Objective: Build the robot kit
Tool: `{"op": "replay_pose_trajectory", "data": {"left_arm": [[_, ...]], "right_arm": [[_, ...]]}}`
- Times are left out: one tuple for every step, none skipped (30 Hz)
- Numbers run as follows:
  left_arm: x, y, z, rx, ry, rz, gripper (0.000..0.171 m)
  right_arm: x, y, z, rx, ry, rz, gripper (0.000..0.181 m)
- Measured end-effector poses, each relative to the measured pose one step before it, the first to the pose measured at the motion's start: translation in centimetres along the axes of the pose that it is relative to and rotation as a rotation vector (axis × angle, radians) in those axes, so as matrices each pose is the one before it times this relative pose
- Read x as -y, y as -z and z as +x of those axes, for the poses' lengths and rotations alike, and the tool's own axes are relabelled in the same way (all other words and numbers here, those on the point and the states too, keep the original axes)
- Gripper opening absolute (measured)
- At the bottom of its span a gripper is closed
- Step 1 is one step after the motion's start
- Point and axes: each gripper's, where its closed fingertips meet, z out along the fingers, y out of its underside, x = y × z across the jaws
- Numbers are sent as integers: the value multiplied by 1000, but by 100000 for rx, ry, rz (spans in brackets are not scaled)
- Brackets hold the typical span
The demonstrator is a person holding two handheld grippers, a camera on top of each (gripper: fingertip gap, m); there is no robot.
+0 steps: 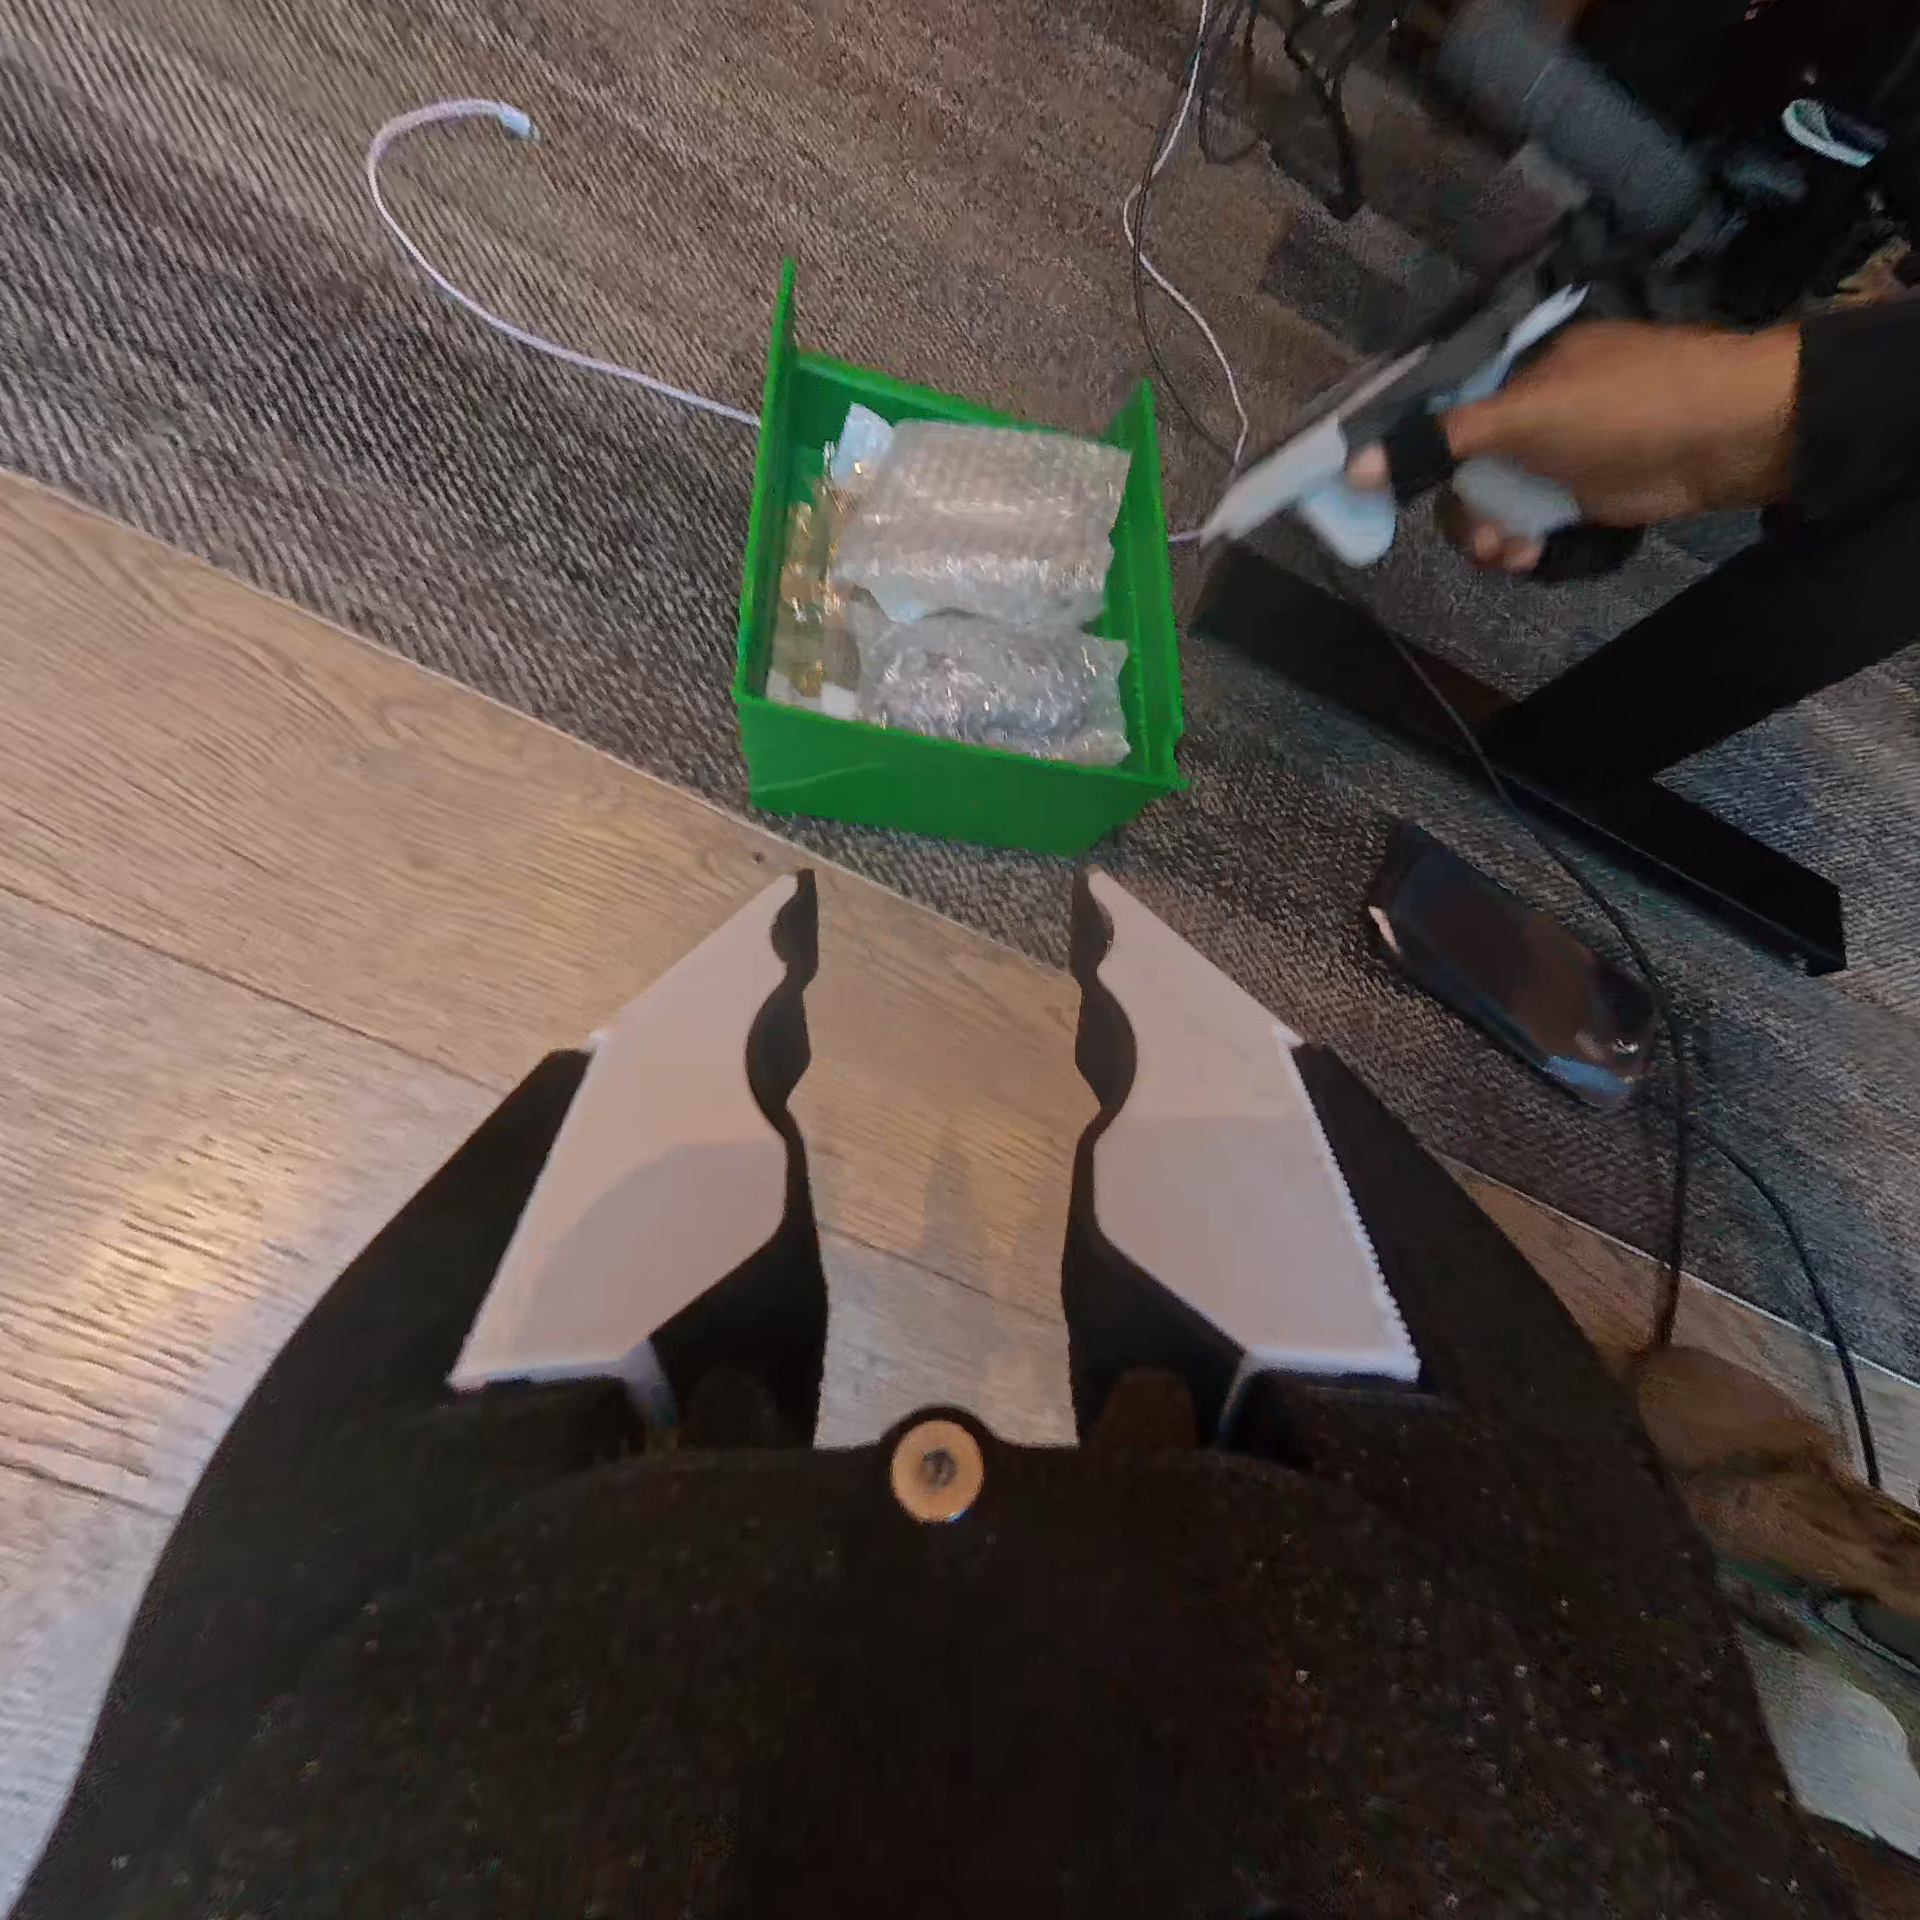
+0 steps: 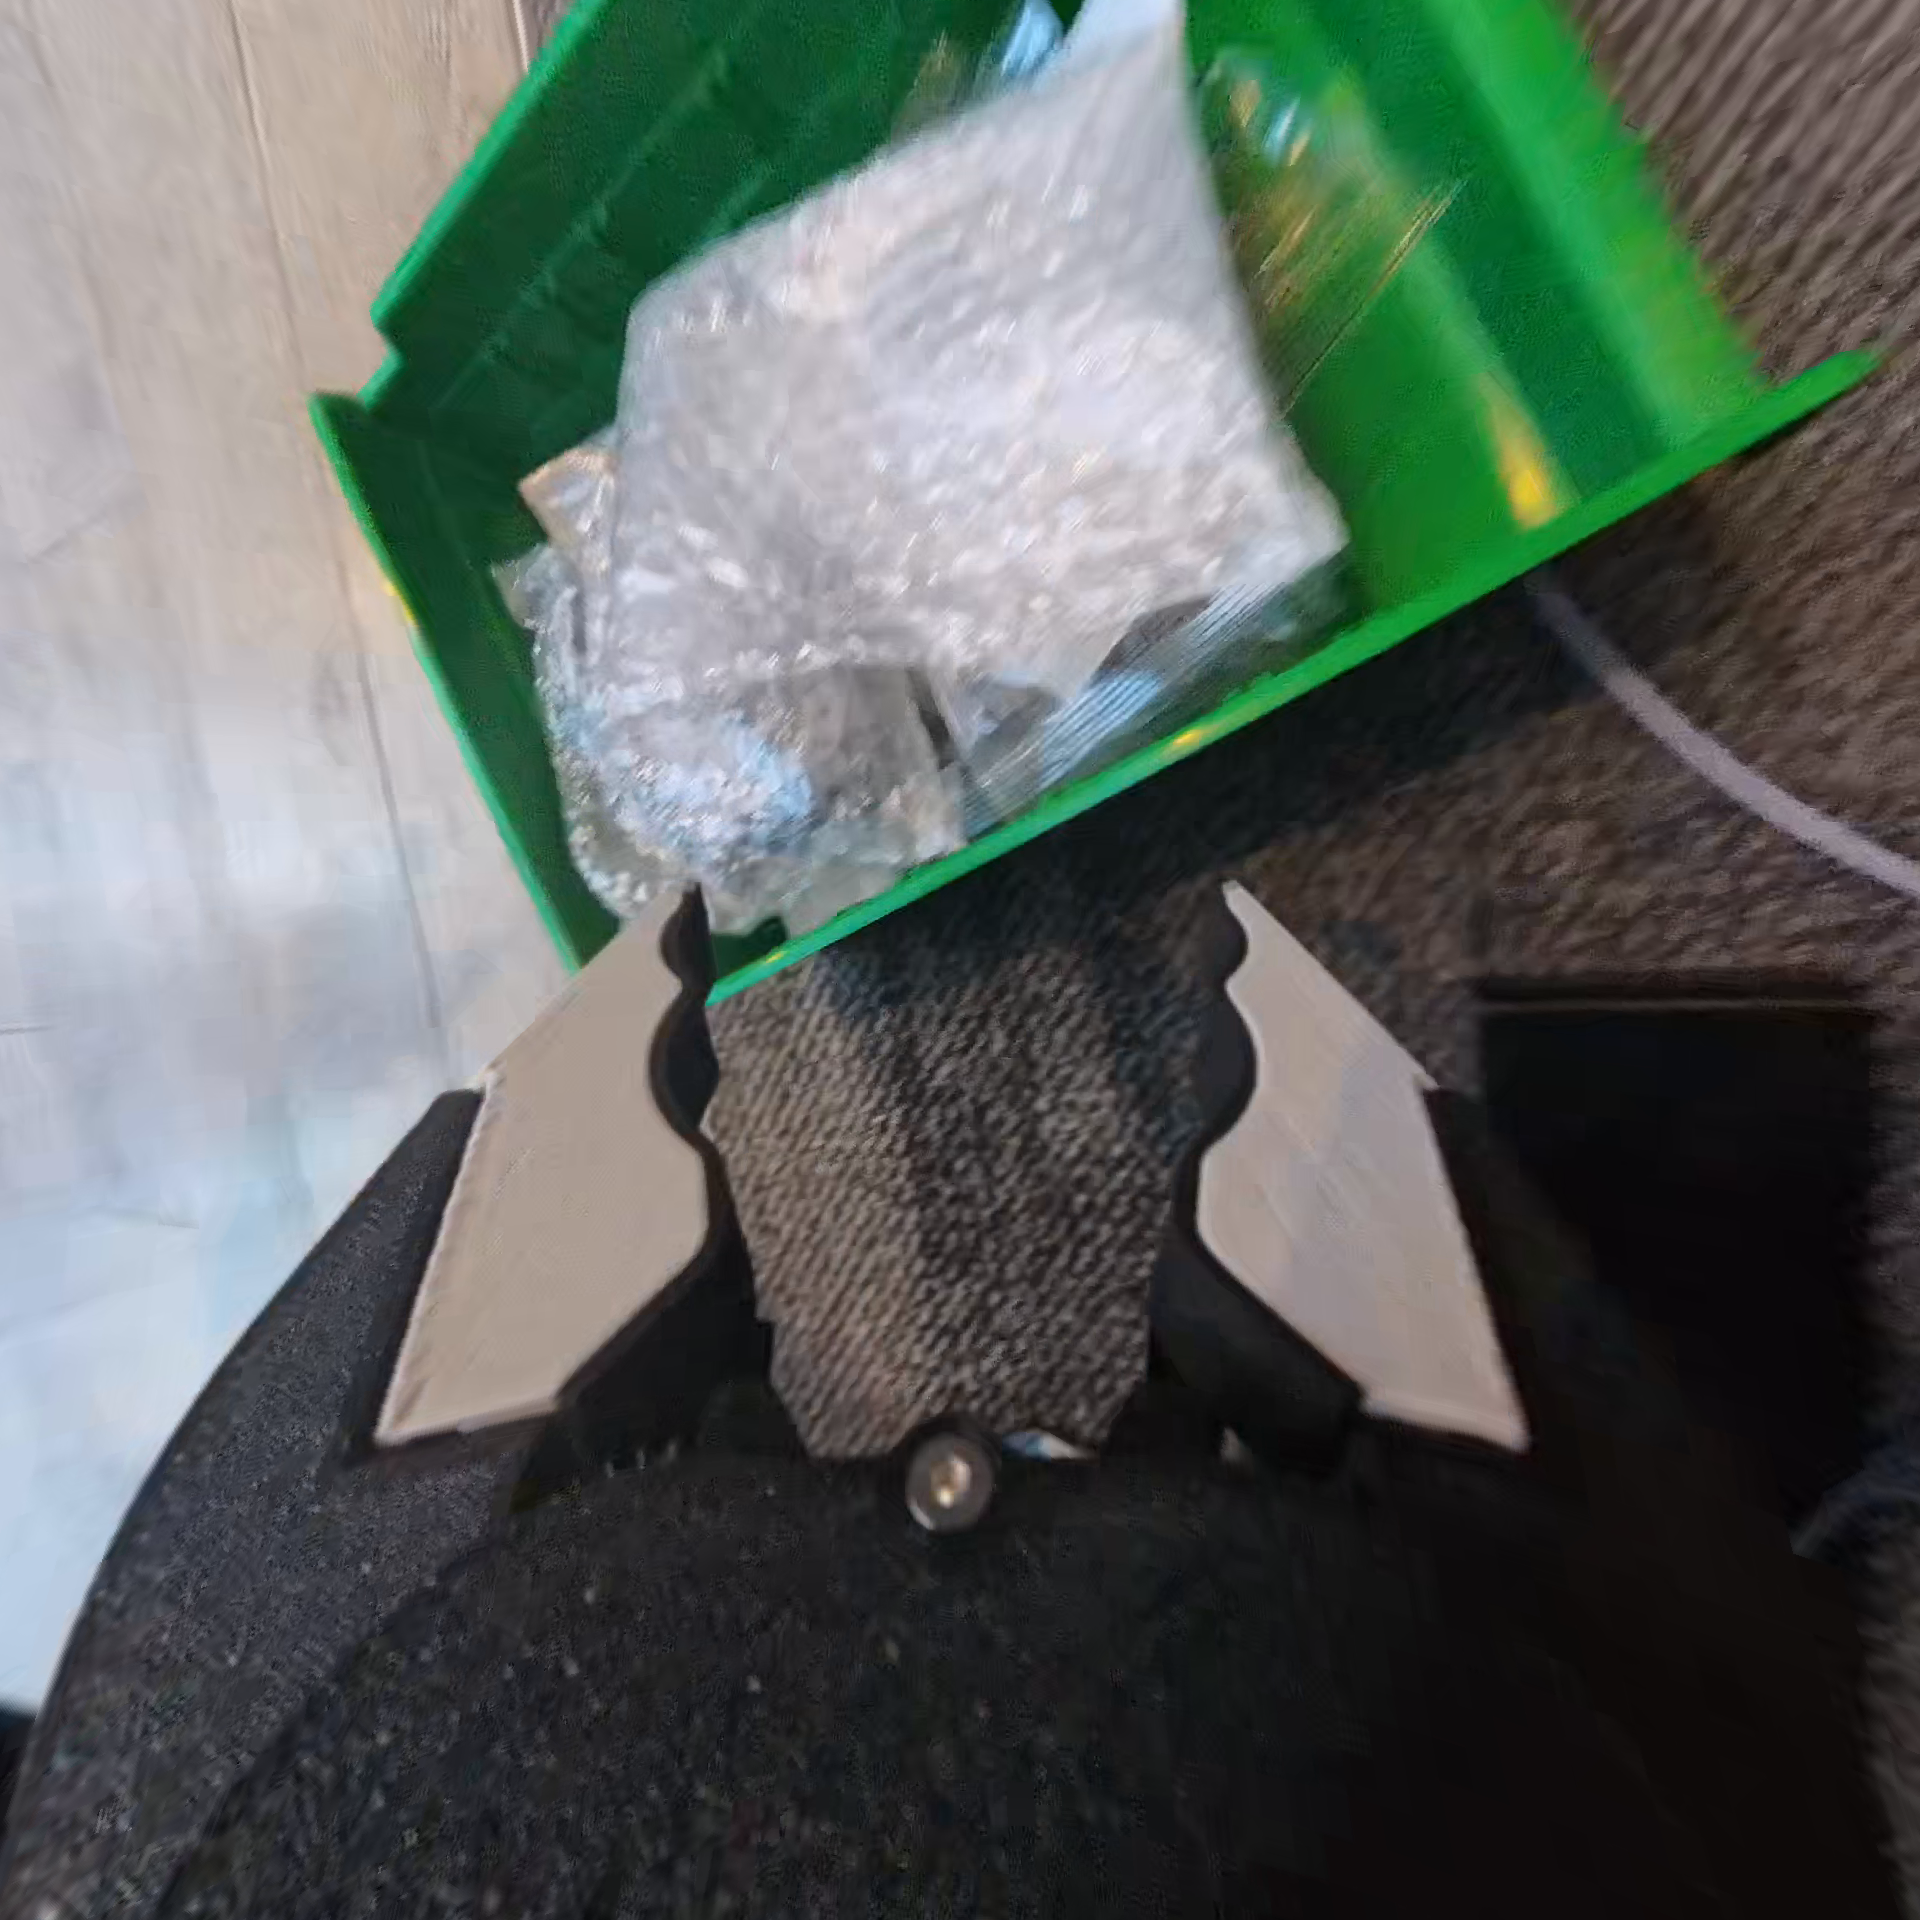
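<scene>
Right wrist view motion-blurred: green bin (image 2: 457,582) ahead of right gripper (image 2: 966,935), far end cut by top edge; contents under the bubble-wrap packet (image 2: 935,416) unreadable. Black block (image 2: 1662,1122) right of gripper, unidentifiable. Left wrist view: right gripper (image 1: 1236,509) and the hand (image 1: 1621,436) holding it smeared; yellowish items (image 1: 805,603) along bin's left wall too small to tell.

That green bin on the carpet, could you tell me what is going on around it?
A person holds a two-finger gripper in each hand. The green bin sits on grey carpet, holding bubble-wrapped packets. The right gripper is open and empty, hovering at the bin's rim. The left gripper is open too, farther back over a wooden floor. A dark phone-like device lies nearby.
</scene>
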Motion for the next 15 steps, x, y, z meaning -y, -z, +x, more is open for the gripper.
{"op": "replay_pose_trajectory", "data": {"left_arm": [[1014,-224,-128,129,-613,2060,48],[1003,-214,-73,339,-89,2901,48],[900,-254,-12,403,333,3135,47],[730,-303,16,347,792,2907,47],[578,-296,52,391,1064,2798,47],[442,-255,56,361,1509,2463,46],[290,-178,122,-173,1805,1779,46],[132,-36,142,-201,1695,718,45],[39,151,139,79,1423,-189,45],[110,395,230,125,679,-482,44],[180,652,263,711,-88,-834,44],[281,850,345,1052,-465,-996,43],[350,983,437,1007,-163,-960,42],[379,1030,513,683,250,-1194,42],[446,1052,439,1158,233,-1436,42]], "right_arm": [[-1096,-1251,-971,2547,-4244,-4990,93],[-499,-1180,-456,-1271,-1736,-1668,88],[-712,-1332,-550,-453,-1178,-4073,85],[-168,-1300,-298,-688,-3775,-1256,79],[351,-1173,34,-1710,-5207,2389,62],[319,-985,276,-2558,-5158,2370,49],[616,-324,465,-1960,-3710,6099,36],[506,134,197,1923,-9342,5179,28],[350,465,475,-719,-4427,4506,17],[-70,591,549,-4777,6861,645,14],[-478,611,75,-1308,6111,-1825,11],[-261,825,-184,1102,754,-566,8],[-197,992,-231,2171,-2052,-673,7],[-262,1191,-446,2562,-2158,-845,7],[-386,1375,-655,1357,508,-1263,6]]}}
